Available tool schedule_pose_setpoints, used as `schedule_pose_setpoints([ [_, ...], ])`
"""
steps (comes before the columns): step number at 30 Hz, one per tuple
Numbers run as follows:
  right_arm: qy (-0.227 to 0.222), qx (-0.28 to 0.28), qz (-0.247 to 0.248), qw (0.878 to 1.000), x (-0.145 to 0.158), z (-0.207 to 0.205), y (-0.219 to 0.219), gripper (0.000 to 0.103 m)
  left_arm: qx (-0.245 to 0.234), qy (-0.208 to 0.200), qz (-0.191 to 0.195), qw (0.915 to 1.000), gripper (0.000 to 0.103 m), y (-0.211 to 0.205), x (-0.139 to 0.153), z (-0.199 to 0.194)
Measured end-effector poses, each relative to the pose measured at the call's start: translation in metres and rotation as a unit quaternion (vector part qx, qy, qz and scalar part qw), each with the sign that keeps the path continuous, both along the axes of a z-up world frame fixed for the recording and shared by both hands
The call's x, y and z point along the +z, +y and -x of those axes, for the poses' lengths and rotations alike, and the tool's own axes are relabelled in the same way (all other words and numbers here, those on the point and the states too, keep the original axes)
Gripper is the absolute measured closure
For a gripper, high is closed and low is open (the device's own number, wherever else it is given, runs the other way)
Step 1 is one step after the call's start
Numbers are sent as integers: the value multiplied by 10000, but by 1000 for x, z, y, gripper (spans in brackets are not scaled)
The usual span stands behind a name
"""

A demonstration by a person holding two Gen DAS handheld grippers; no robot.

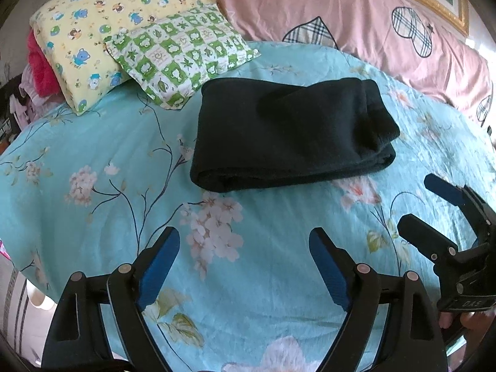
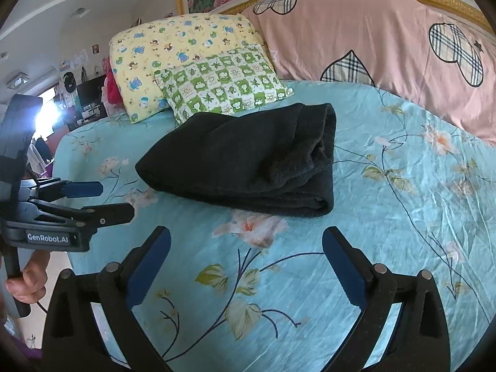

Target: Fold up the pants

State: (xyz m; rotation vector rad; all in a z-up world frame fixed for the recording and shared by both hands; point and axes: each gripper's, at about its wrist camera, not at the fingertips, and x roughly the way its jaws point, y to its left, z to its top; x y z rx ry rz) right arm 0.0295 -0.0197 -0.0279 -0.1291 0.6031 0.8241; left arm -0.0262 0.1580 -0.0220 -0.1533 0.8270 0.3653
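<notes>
Folded pants (image 1: 288, 133) lie on the floral bedsheet (image 1: 93, 155) (pillows behind); both claws gape, empty.

The pants (image 1: 288, 133) are black, of a thick, soft, slightly fuzzy fabric, and lie folded into a compact, roughly rectangular bundle of several layers. The bundle rests flat on the light blue floral bedspread (image 1: 93, 155), toward the head of the bed, with its far left corner just beside the green-and-white checked pillow (image 1: 183, 52). In the right wrist view the pants (image 2: 248, 161) show a rounded fold along the near edge and stacked layer edges at the right end, where the top layer curls over. The upper surface carries a few soft creases. Nothing lies on top of the bundle.
</notes>
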Motion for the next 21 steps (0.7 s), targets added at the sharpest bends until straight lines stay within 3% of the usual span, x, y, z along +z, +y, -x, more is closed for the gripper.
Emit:
schedule_pose_setpoints([
  [21,115,22,68,9999,-2,-1,8,4,17,73,-40,10000,16,6,-5,-3],
])
